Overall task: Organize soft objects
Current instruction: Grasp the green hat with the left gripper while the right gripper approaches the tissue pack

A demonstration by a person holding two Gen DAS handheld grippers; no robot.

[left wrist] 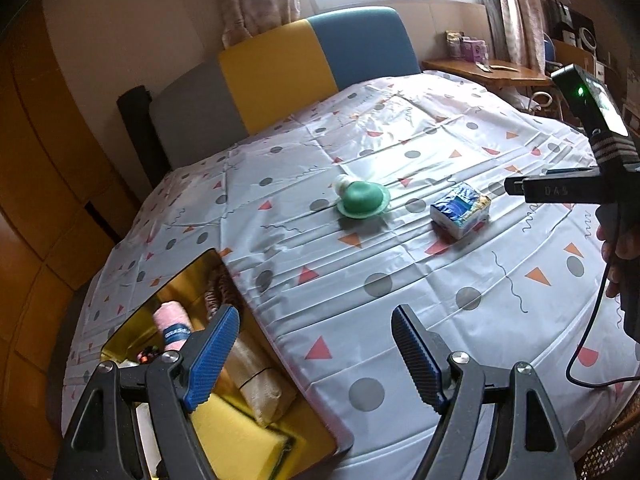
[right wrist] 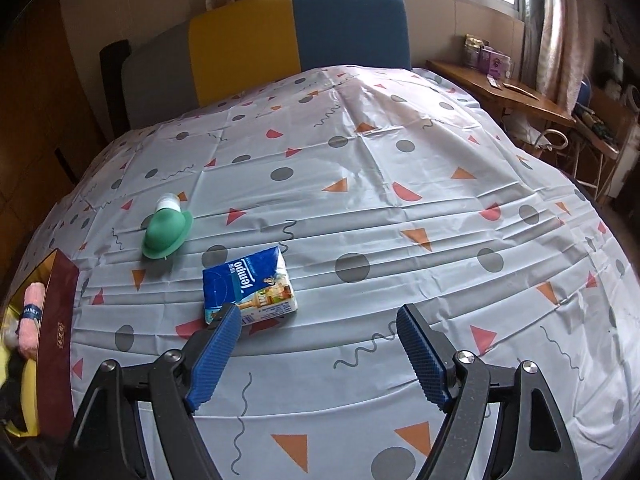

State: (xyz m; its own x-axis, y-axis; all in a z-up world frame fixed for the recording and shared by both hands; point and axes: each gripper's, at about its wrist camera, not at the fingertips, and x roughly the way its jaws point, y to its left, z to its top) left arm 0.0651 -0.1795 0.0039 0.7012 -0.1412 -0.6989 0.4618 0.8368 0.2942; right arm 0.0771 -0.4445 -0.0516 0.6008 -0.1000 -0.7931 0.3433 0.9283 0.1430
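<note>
Right tongs (right wrist: 320, 318) gape wide – tissue pack (right wrist: 250, 290) just beyond the left pad (right wrist: 214, 356)

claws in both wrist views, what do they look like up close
Both look alike. The left claw and right claw each have two black arms with silver bolts, tipped by blue ribbed pads. In the left wrist view the right unit's black body shows from the side, with a green light, a white-striped band, "D4S"-like lettering on its bar, and a black cable trailing down. No sleeve is clearly visible.
</note>
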